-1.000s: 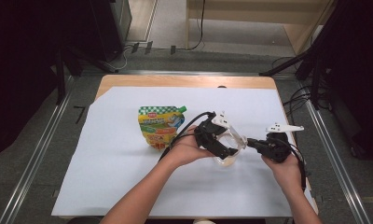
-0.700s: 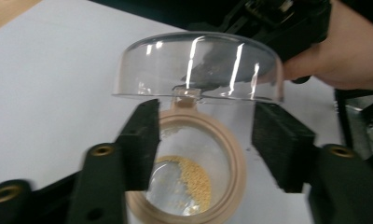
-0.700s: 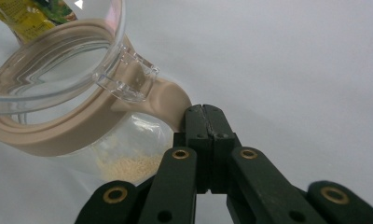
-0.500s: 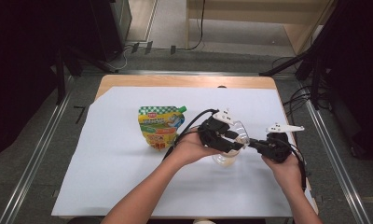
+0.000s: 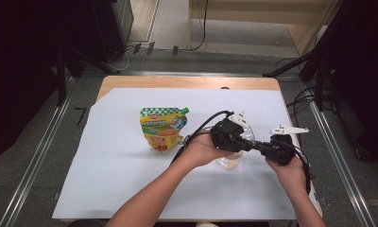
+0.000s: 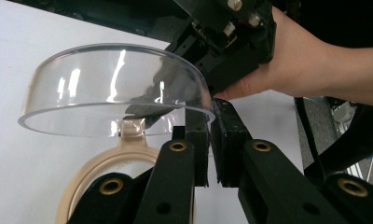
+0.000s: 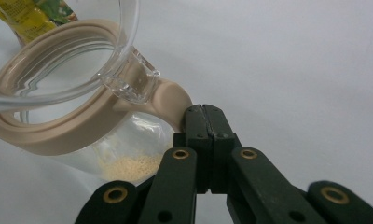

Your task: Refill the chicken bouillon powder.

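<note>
Clear lid [image 5: 238, 138] of a small jar [image 5: 227, 161] sits near the right middle of the white sheet [image 5: 107, 165] in the high view, lifted off the jar between the two hands. The left gripper [image 5: 241, 142] comes over it from the left and the right gripper [image 5: 259, 147] reaches in from the right; a green and yellow spout pouch [image 5: 162, 127] lies flat well to the left.

From the left gripper view, the left gripper [image 6: 210, 126] has just been closing, and its pads now pinch the wall of the clear lid [image 6: 114, 88], which hangs tilted above the jar's beige rim [image 6: 119, 163]. The right hand [image 6: 292, 60] holds its tool behind.

From the right gripper view, the right gripper [image 7: 204, 116] is clenched on the beige tab [image 7: 173, 100] of the jar's collar. The jar [image 7: 114, 154] holds pale grains at its bottom, and the lid's edge [image 7: 128, 84] hovers at the rim.
</note>
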The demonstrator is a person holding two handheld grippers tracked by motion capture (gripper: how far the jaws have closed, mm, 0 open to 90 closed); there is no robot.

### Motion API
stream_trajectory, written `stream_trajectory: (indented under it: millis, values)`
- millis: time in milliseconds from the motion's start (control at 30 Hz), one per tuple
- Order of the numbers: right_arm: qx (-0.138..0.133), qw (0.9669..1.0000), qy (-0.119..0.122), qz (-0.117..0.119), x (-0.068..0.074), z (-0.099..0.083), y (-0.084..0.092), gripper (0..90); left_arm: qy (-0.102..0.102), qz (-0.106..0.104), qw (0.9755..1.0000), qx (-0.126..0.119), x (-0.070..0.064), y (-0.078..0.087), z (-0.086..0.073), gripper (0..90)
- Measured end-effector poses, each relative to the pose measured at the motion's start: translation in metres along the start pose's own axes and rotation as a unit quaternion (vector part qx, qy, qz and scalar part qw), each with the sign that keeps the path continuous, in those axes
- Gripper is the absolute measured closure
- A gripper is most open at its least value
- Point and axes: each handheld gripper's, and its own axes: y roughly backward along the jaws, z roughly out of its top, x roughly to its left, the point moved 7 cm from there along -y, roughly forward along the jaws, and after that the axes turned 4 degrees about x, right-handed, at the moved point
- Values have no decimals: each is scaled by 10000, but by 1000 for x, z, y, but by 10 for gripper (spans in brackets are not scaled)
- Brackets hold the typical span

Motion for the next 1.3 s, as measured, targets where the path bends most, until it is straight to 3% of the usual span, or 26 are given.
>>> stream_trajectory:
  millis: [200,433,567,767,867,1000,1100,1200,1300]
  values:
    - [9,10000,-20,4,0,0,0,900,-15,-8,10000,-14,2,-7,12,858]
    - [-10,10000,-59,65,-1,-1,0,900,196,-160,9997,-59,5,-18,18,822]
    - [-40,10000,-35,74,0,-1,2,900,204,-133,9996,134,5,-20,14,724]
    - [-108,9999,-69,-5,-1,-3,13,900,150,-201,9996,139,-1,-13,13,593]
    - [-157,9998,-136,22,1,-5,20,896,245,-263,9993,137,0,-8,10,559]
    - [-203,9997,-148,38,8,-11,32,873,482,-449,9978,23,1,2,5,509]
    - [-230,9995,-159,147,19,-14,39,858,505,-404,9979,-9,2,9,-2,508]
    - [-196,9996,-39,182,30,-20,42,818,568,-210,9981,77,5,14,-11,470]
    - [-182,9993,-18,341,44,-24,41,779,591,-231,9979,106,8,19,-22,504]
